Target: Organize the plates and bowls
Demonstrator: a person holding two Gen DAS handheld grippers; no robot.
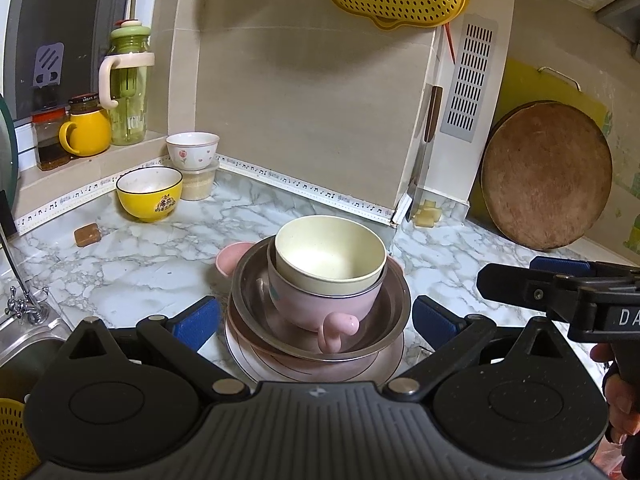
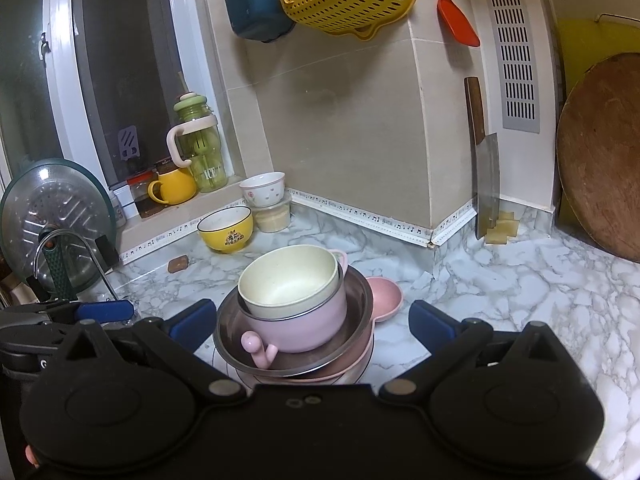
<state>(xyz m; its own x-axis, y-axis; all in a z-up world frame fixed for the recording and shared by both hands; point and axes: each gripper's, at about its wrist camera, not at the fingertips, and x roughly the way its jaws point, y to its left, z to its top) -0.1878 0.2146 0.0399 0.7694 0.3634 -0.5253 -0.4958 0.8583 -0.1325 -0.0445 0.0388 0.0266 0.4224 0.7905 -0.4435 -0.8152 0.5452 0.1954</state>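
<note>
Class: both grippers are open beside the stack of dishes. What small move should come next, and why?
Probably close the left gripper on the stack, steadying it. The yellow bowl sits apart on the counter, unstacked, for the open right gripper.

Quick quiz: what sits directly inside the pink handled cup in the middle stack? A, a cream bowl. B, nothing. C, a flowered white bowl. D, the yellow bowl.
A: the cream bowl is nested in the pink handled cup, which itself sits in a steel bowl; the yellow bowl stands apart by the sill.
</note>
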